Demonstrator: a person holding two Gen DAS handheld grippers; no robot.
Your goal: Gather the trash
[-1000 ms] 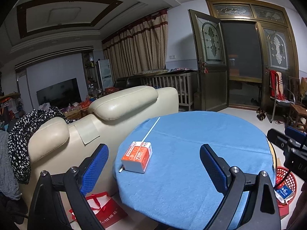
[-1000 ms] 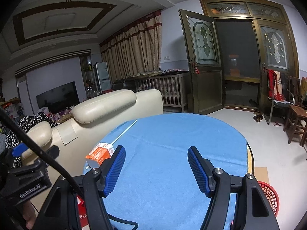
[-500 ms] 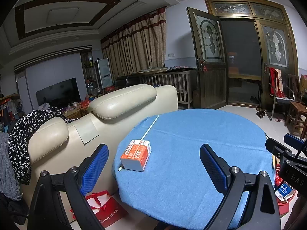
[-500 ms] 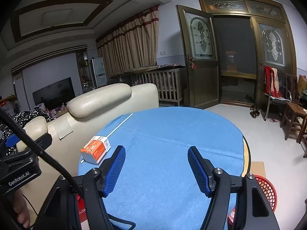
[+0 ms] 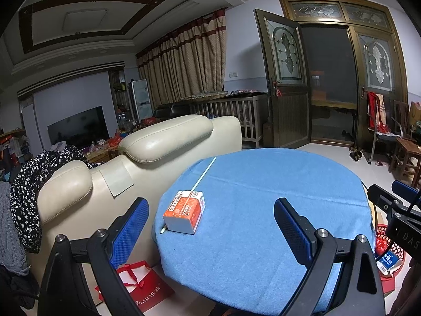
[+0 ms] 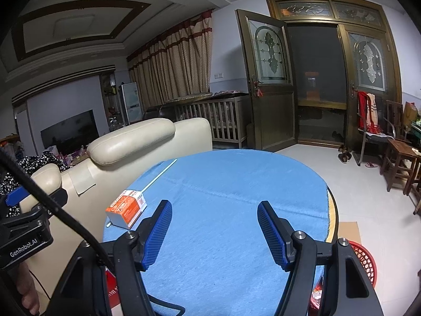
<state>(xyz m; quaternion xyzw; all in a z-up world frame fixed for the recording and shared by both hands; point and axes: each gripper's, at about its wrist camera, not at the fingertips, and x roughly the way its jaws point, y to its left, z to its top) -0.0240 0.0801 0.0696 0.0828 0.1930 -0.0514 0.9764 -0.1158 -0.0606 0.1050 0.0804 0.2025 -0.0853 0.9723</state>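
Little has moved since a second ago: my right gripper (image 6: 214,233) has drifted slightly, so the orange carton (image 6: 126,208) now shows clear of its left finger instead of half hidden behind it, while my left gripper (image 5: 209,234) sits where it was.

I take the orange carton as my landmark. It lies flat on the blue tablecloth (image 5: 263,210), close to the table's left edge, and a white straw (image 5: 204,175) runs from under its near corner out past its far corner toward the cream sofa (image 5: 163,142) behind it. These two look like the trash left to collect.

My left gripper hovers on the near side of the carton with its blue pads spread wide and nothing between them. The carton sits ahead, closer to the left pad, so I judge this hand best placed to go for it. My right gripper hangs further to the right of the carton, over bare cloth, pads also apart and empty, probably kept back out of the way.

Far right of the carton, down on the floor past the table's edge, stands the red basket (image 5: 382,239) with a blue-and-white wrapper (image 5: 389,262) already in it. That seems the place the carton belongs.
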